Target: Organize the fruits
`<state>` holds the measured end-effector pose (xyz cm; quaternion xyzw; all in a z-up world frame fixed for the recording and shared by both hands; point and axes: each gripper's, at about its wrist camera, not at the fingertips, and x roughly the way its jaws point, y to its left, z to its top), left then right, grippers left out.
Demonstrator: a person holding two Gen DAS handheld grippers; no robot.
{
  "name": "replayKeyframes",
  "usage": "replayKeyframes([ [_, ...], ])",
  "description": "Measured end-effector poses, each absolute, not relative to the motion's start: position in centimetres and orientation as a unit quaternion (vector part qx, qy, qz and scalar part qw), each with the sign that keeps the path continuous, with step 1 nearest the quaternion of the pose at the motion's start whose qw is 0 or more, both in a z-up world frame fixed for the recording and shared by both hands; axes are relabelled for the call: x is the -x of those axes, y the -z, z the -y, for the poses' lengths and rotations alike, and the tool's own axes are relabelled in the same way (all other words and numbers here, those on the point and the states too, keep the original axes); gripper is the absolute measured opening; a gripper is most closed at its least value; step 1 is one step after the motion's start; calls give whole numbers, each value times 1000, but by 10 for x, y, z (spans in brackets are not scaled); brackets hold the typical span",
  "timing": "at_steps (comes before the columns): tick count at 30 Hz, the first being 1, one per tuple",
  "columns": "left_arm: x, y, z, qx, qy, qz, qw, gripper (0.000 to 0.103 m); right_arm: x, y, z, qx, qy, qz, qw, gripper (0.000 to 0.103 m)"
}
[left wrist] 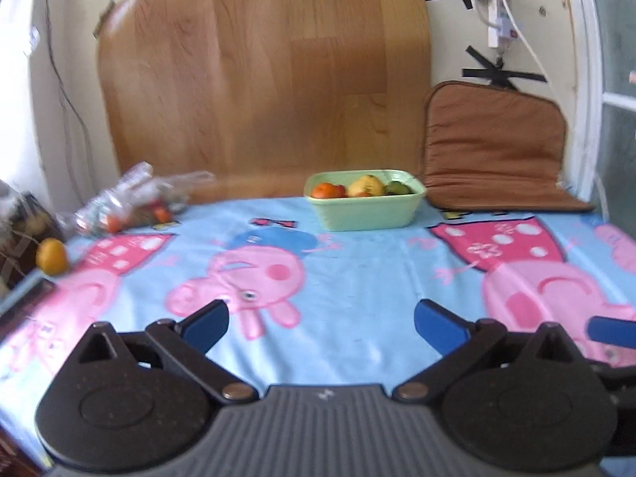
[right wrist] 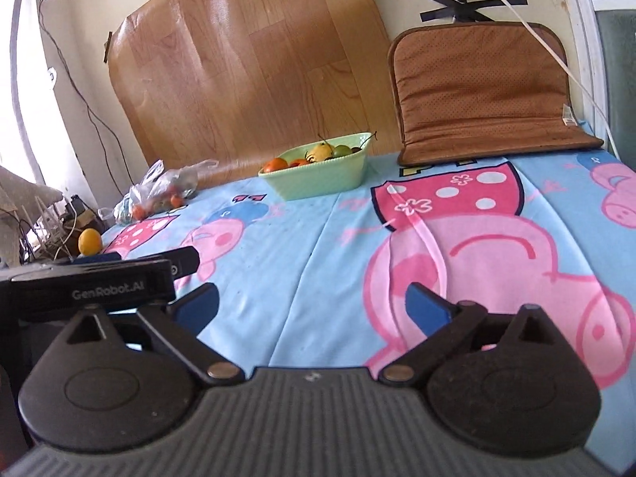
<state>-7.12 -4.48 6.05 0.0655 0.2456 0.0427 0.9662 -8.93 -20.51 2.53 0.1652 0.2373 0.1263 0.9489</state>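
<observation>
A pale green bowl (left wrist: 367, 214) stands at the far side of the table and holds several fruits, orange, yellow and green; it also shows in the right wrist view (right wrist: 318, 179). A loose yellow-orange fruit (left wrist: 51, 255) lies at the table's left edge, also seen in the right wrist view (right wrist: 90, 241). A clear plastic bag (left wrist: 131, 202) with small orange fruits lies at the far left (right wrist: 159, 194). My left gripper (left wrist: 320, 328) is open and empty, low over the cloth. My right gripper (right wrist: 312, 306) is open and empty, beside the left one.
A blue cartoon-pig tablecloth (left wrist: 357, 278) covers the table. A brown cushion (left wrist: 493, 147) leans on the wall at the far right. A wooden board (left wrist: 262, 79) stands behind the bowl. The left gripper's body (right wrist: 91, 282) shows at the right view's left.
</observation>
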Motion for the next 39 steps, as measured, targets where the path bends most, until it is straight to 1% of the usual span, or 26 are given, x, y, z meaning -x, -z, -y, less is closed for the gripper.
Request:
replayKeyframes([
  [3,80,-62,46,-83,-67,-236,966,103,93,-25,199,-155,-119,-247,949,103],
  [12,93,-64,44,-70,-59,-233,968,103,102,-21,194,-161,-122,-263,943,103],
  [27,104,-51,35,-65,-90,-266,958,103,113,-17,187,-159,-128,-280,938,103],
  [39,109,-50,35,-67,-89,-266,958,103,115,-13,184,-150,-123,-289,938,103],
])
